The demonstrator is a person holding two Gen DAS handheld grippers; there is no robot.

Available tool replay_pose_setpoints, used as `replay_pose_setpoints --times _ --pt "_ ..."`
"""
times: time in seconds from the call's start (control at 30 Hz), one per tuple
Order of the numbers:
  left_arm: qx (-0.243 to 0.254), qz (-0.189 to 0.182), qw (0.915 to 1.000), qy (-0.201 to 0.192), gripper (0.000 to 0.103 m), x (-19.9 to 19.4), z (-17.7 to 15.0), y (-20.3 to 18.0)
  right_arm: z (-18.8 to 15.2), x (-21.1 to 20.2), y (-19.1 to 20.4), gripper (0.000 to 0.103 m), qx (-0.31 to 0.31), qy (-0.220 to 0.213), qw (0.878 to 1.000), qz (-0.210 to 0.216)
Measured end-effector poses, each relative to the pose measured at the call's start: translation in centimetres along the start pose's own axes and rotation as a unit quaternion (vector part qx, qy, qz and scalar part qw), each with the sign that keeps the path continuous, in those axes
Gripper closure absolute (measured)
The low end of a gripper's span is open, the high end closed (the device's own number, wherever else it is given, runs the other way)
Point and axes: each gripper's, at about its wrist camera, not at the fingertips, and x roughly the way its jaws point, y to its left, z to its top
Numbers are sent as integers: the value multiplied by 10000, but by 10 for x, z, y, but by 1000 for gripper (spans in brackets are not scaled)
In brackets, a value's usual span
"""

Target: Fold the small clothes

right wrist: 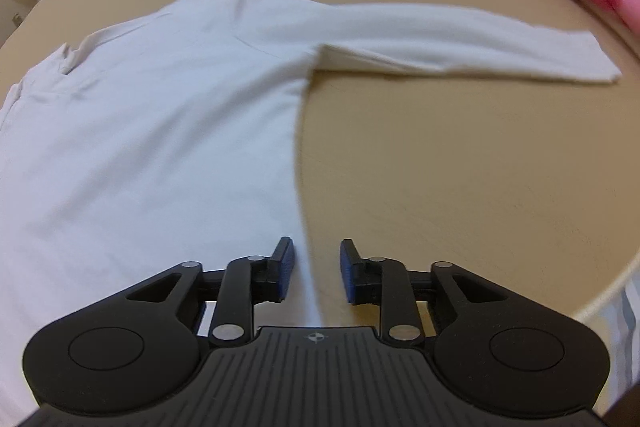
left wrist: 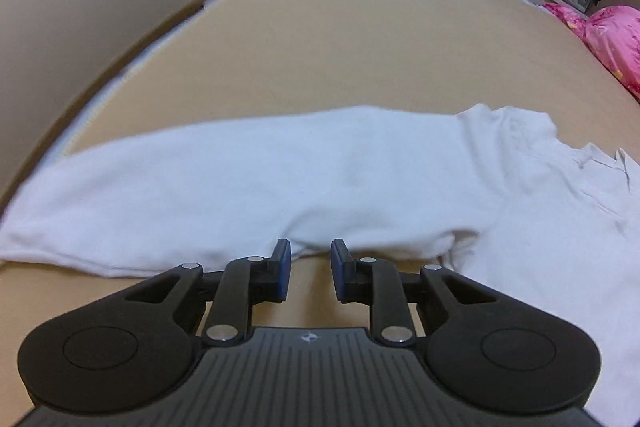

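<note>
Laid flat on the tan bed [left wrist: 360, 39], the white long-sleeved shirt [right wrist: 152, 131] was spread with both sleeves extended toward opposite side edges, its collar [left wrist: 592, 155] pointing to the far edge. The left gripper [left wrist: 311, 269] was held with fingers slightly apart and empty at the left sleeve [left wrist: 200, 195]. The right gripper [right wrist: 317, 271], likewise parted, straddled the body's side hem unpinched. For a clean fold, each sleeve is probably best gripped near its edge and carried squarely across the body.
</note>
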Motion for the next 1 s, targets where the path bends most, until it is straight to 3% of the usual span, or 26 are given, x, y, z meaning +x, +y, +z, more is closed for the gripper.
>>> replay_pose_setpoints --times 0.17,0.33,0.53,0.63,0.77,0.8,0.87,0.9,1.0 --pt "404 -430 9982 -106 76 -55 -17 -18 -13 -8 -27 72 17 227 9994 278" --pt "275 -673 9940 819 76 -83 -67 -24 -36 -18 -43 69 -57 607 9945 851" --pt "23 -913 9792 1813 76 -109 -145 -28 -65 -34 -52 69 -236 763 9917 1007" --pt "-146 -798 9763 2009 67 -113 -175 -19 -75 -37 -55 69 -227 836 9906 1063" --pt "-161 -765 9762 2024 69 -123 -192 -16 -93 -40 -55 69 -314 976 9884 1118" --pt "-111 -732 9771 1993 78 -125 -193 -17 -96 -42 -54 69 -375 943 9886 1115" --pt "-72 -758 9778 1952 97 -130 -197 -18 -102 -46 -55 86 -378 903 9890 1110" --pt "-49 -764 9789 1895 97 -132 -196 -19 -104 -48 -55 98 -372 911 9887 1130" --pt "125 -845 9843 1547 98 -161 -195 -20 -99 -61 -66 99 -131 644 9899 1259"
